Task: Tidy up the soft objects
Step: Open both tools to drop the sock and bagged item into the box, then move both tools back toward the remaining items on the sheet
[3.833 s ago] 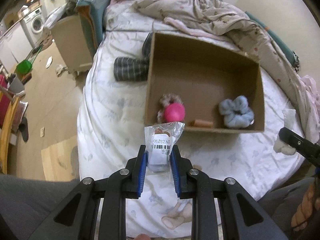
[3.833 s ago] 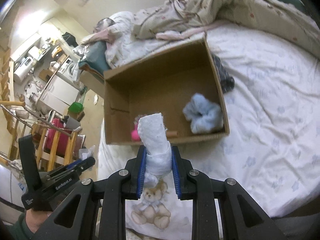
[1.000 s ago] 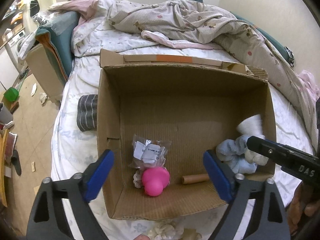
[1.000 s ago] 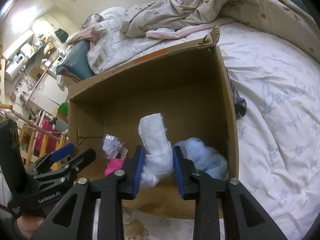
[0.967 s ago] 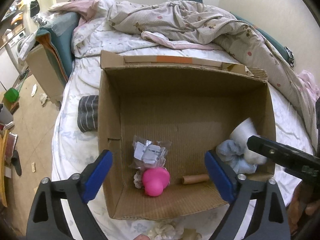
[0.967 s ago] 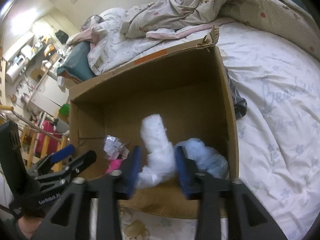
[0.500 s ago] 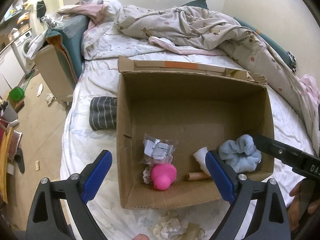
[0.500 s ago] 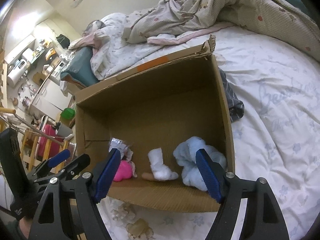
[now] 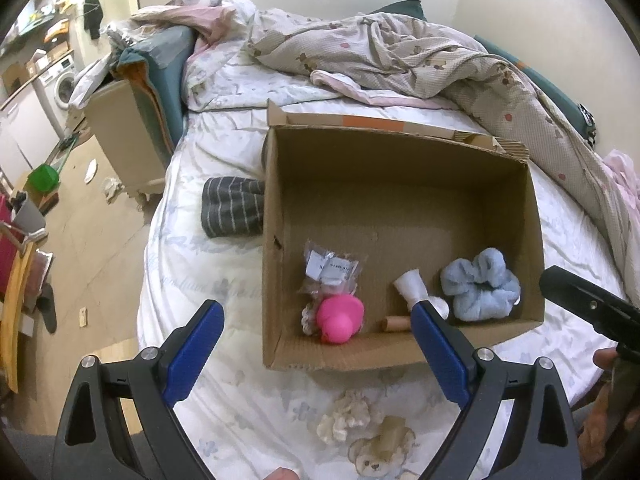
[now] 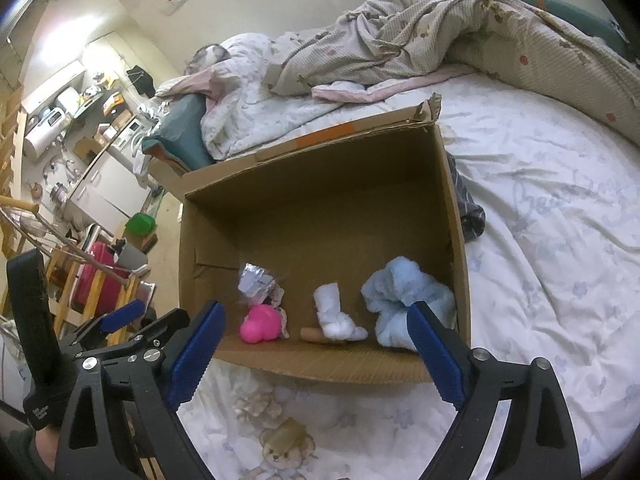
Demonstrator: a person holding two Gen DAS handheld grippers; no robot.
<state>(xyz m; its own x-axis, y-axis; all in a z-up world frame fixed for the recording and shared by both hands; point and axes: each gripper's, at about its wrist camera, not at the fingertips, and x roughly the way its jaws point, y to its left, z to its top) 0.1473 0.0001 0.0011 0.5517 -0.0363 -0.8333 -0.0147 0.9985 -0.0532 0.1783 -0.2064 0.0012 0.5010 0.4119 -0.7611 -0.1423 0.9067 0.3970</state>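
Cardboard box (image 9: pixel 276 216): we counted one, on the bed.
Contents: we counted one blue scrunchie (image 9: pixel 480 290), one white cloth roll (image 10: pixel 336 314), one pink toy (image 9: pixel 340 318), one plastic packet (image 9: pixel 332 268).
Left gripper (image 9: pixel 316 354): spread wide, empty.
Right gripper (image 10: pixel 316 354): jaws were opening, empty.

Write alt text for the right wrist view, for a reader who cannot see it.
An open brown cardboard box sits on a white floral bedsheet, holding a fluffy light blue scrunchie, a white rolled cloth, a bright pink rubber toy and a crinkled clear plastic packet. The right gripper, jaws opening and empty, frames the box's near edge.
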